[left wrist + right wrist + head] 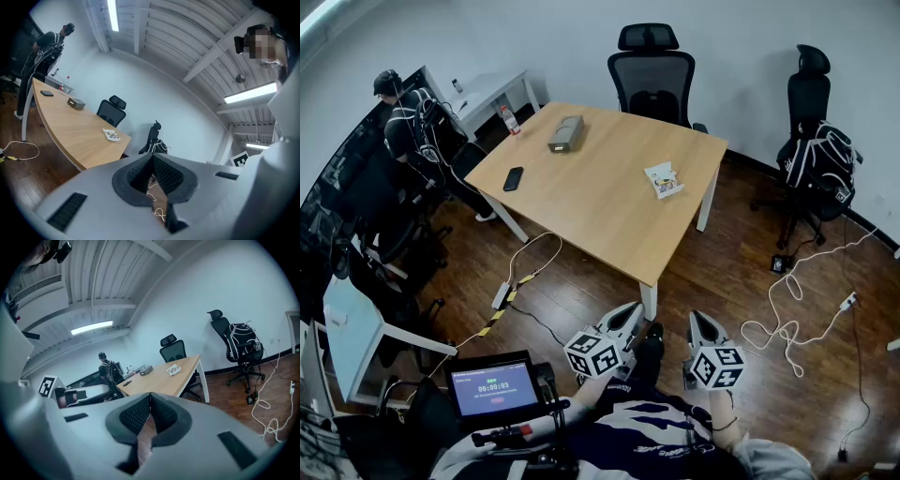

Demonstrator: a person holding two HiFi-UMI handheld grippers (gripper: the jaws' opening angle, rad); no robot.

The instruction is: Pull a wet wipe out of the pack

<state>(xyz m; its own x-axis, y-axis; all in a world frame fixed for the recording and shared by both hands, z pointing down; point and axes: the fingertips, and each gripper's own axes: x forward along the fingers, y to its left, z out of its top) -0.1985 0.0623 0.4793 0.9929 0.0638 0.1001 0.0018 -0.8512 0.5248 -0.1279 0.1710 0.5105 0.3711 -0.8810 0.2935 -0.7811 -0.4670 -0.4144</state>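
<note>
The wet wipe pack (pixel 664 179) lies on the right part of the wooden table (pixel 591 202), far from me. It also shows small as a wet wipe pack (pixel 111 135) in the left gripper view and as a wet wipe pack (pixel 174 369) in the right gripper view. My left gripper (pixel 630 317) and right gripper (pixel 702 327) hang side by side over the floor, well short of the table's near edge. Both are shut, jaw tips touching, with nothing held.
A grey box (pixel 566 133) and a black phone (pixel 514 178) lie on the table's far left. Office chairs (pixel 652 75) stand behind it, one with a backpack (pixel 817 157). A person (pixel 412 127) stands at left. Cables (pixel 787 323) trail on the floor; a timer screen (pixel 494 387) sits near me.
</note>
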